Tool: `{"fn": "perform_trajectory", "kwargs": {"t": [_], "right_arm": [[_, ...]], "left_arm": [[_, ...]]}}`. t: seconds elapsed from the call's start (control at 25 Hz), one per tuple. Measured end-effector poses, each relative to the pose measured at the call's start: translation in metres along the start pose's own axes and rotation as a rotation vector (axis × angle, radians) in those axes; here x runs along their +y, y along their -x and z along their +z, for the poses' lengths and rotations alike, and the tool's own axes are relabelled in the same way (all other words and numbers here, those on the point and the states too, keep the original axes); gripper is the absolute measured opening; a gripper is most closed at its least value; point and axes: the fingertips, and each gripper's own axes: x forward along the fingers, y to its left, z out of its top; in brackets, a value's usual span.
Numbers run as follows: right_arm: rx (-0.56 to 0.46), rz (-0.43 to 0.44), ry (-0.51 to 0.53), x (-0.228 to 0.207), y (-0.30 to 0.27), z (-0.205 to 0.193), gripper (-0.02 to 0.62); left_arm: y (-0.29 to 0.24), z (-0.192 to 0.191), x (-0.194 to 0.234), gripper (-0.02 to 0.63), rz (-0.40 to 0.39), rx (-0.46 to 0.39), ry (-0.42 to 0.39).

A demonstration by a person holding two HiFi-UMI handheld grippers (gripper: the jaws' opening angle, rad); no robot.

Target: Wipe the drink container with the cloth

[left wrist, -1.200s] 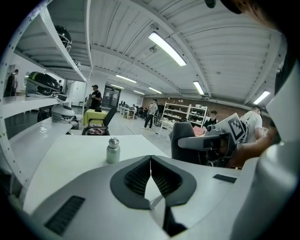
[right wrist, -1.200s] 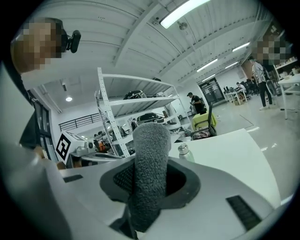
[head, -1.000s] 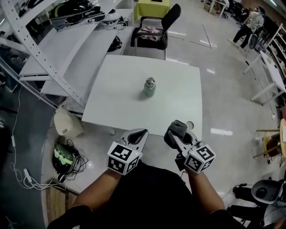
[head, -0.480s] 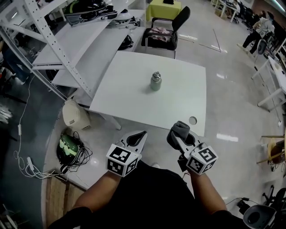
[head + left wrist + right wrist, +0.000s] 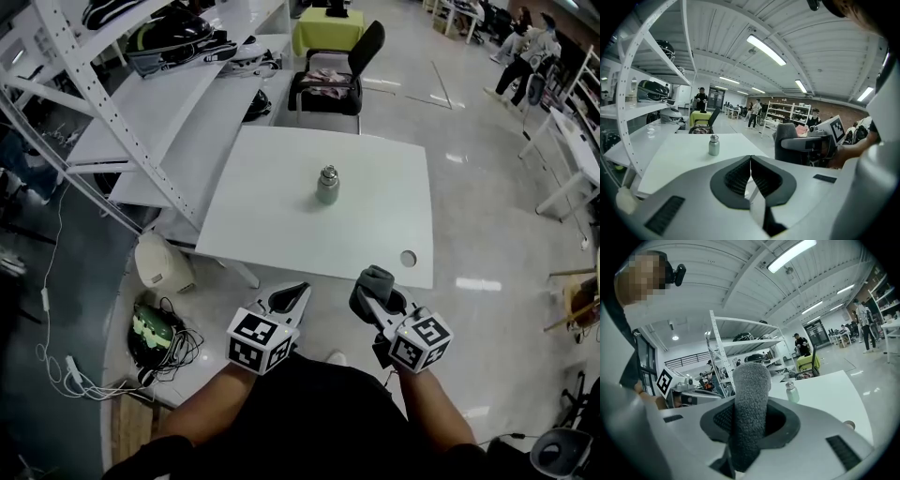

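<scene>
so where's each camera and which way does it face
Head view: on the person's head, steeply down at white square table and small green metal bottle; forearms, left gripper, right gripper show.
Left gripper view: on that gripper, along its shut empty jaws toward the bottle.
Right gripper view: on that gripper, along jaws shut on grey fuzzy cloth.
Shared: all show the bottle.

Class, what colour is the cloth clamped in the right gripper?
The cloth is dark grey, clearest in the right gripper view.
</scene>
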Motion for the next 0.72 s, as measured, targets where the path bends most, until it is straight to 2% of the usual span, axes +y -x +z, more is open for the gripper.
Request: {"fn": "perform_trajectory", "kwargs": {"t": [0.4,0.72], "right_arm": [[-0.036,-0.053,0.005,0.020,-0.017,0.009,0.118],[-0.030,-0.063,0.010,0.032,-0.027,0.009,0.118]], "left_arm": [[0.011,0.008,0.022,0.017,-0.041,-0.009,-0.034],[0.021,0.001,0.032,0.017,-0.061,-0.006,-0.018]]}}
